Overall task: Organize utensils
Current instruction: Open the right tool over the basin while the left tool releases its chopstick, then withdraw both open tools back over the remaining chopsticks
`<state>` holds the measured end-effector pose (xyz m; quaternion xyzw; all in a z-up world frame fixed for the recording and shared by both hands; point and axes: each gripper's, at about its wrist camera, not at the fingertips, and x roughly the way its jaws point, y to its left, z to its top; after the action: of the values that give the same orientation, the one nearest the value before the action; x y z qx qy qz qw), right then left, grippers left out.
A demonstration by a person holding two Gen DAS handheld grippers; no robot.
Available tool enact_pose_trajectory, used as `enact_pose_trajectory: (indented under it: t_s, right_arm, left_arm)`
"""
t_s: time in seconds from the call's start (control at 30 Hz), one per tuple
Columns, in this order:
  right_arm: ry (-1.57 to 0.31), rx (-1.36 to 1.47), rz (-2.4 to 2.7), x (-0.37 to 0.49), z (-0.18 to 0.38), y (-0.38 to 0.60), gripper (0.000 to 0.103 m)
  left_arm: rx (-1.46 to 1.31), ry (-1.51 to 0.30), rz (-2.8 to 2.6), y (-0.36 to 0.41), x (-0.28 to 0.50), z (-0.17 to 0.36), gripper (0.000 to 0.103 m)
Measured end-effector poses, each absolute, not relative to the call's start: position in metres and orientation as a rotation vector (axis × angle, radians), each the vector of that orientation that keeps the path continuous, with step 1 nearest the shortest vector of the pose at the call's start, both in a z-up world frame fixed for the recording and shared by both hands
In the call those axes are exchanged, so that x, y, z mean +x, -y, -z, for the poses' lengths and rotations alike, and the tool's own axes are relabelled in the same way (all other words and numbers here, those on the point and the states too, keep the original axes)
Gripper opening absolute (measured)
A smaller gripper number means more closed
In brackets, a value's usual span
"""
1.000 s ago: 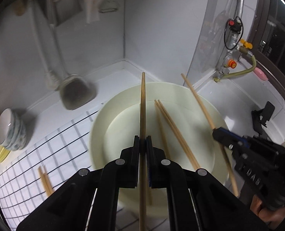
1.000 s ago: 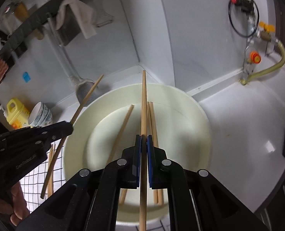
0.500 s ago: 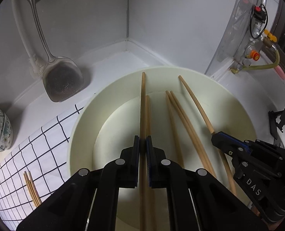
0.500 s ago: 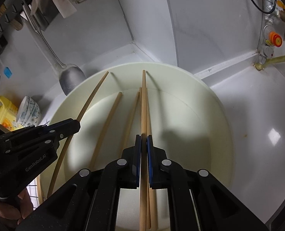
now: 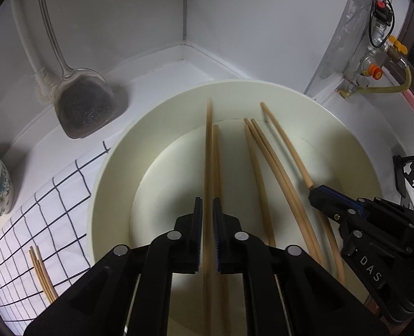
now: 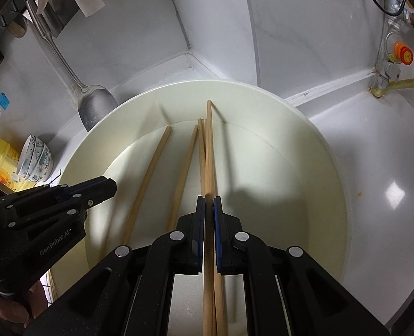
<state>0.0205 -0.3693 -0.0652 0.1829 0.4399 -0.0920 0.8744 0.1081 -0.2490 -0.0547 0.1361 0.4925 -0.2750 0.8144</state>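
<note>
Scene: white corner table with a big cream bowl sitting on it – most of the chopsticks are lying inside that bowl.

Left hand-held gripper: angled down over the bowl, jaws just been easing apart. There's a clear gap on each side of the chopstick running between them, so the pads aren't pressing on it any more. Its far tip leans on the bowl's back wall.

Right hand-held gripper: also tipped down into the bowl, jaws nearly together with another chopstick in the narrow slot. Looks clamped, though there's a sliver of dark beside the stick – tight at best.

Other chopsticks in bowl: a pair lying side by side on the bottom, plus one more just beside the left one's stick.

Chopsticks outside bowl: a few on the checked cloth at the left of the bowl.

Background stuff: metal spatula hanging against the wall, its blade down near the table; stacked patterned bowls off to the left; gas valve with an orange knob at the right wall.

Person: only fingers around the left gripper's handle show.
</note>
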Motion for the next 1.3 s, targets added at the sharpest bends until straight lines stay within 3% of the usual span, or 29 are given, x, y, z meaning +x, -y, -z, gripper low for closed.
enact_pose_trajectory:
  t_s: [0.07, 0.13, 0.37, 0.43, 0.57, 0.67, 1.3]
  right_arm:
    - [-0.903, 0.379, 0.209, 0.017, 0.060, 0.370, 0.024]
    - [-0.882, 0.368, 0.222, 0.014, 0.054, 0.370, 0.027]
    - [-0.868, 0.356, 0.234, -0.001, 0.040, 0.363, 0.033]
    - [-0.869, 0.356, 0.234, -0.005, 0.037, 0.358, 0.040]
    - [-0.867, 0.364, 0.225, -0.017, 0.026, 0.345, 0.044]
    - [-0.862, 0.362, 0.214, -0.026, 0.017, 0.332, 0.056]
    - [-0.842, 0.297, 0.159, -0.049, -0.019, 0.256, 0.063]
  left_arm:
    - [0.296, -1.043, 0.570, 0.246, 0.107, 0.051, 0.046]
    - [0.292, -1.017, 0.546, 0.241, 0.106, 0.044, 0.064]
    - [0.291, -0.958, 0.488, 0.210, 0.096, 0.020, 0.079]
    - [0.284, -0.950, 0.482, 0.198, 0.092, 0.013, 0.081]
    - [0.267, -0.946, 0.470, 0.174, 0.081, 0.000, 0.086]
    - [0.257, -0.948, 0.464, 0.156, 0.070, -0.006, 0.089]
    - [0.188, -0.937, 0.448, 0.066, 0.033, -0.033, 0.092]
